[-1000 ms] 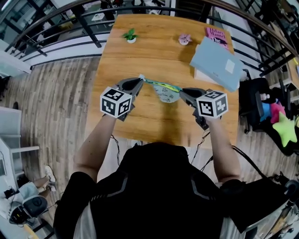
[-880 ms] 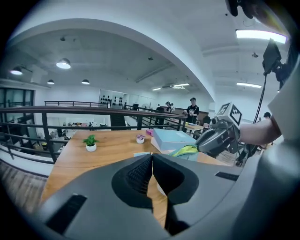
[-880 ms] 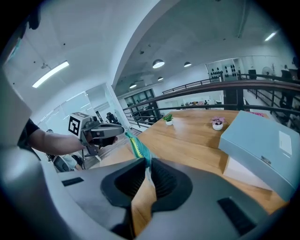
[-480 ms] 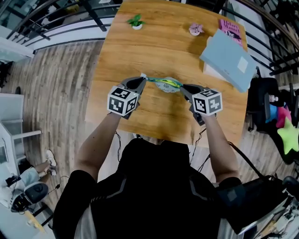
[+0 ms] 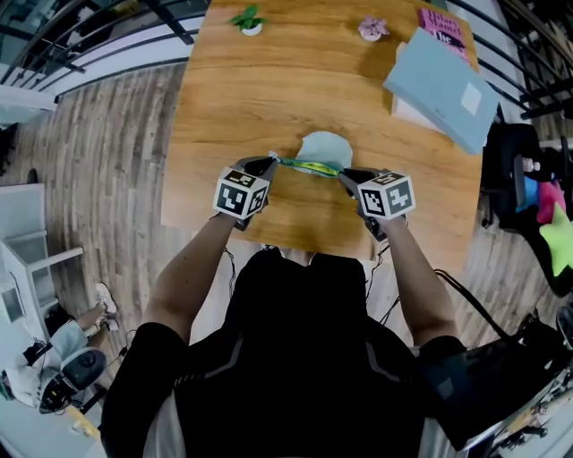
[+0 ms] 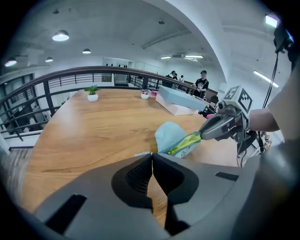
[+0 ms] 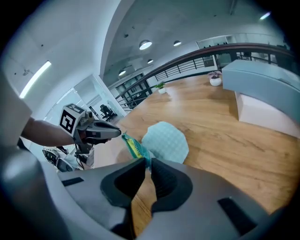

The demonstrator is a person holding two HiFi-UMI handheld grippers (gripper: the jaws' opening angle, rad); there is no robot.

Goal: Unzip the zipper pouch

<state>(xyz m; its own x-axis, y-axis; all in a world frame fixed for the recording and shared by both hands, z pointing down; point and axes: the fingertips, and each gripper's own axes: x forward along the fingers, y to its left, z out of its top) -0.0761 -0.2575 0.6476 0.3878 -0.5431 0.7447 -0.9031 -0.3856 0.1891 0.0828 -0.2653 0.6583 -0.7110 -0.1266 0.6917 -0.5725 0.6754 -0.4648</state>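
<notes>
**Pouch stretched between two clenched tools at the near edge**

The left tool [image 5: 271, 162] and the right tool [image 5: 344, 175] sit side by side over the near part of the wooden counter [image 5: 269, 89]. The zipper pouch [image 5: 323, 148] is strung between them. Its pale blue body fans out toward the far side, and I cannot tell whether it touches the wood.

The green and yellow zipper [image 5: 309, 165] runs taut from one tool to the other. The left tool's jaws are pressed together, pinching a thin pale tab at the pouch's left end. The right tool's jaws are clamped on the zipper's right end, with teal fabric showing between the pads.

Well apart on the far side stand a small potted plant [image 5: 247, 19] and a pink pot [image 5: 372, 29]. A pale blue box [image 5: 439, 82] lies at the far right.
</notes>
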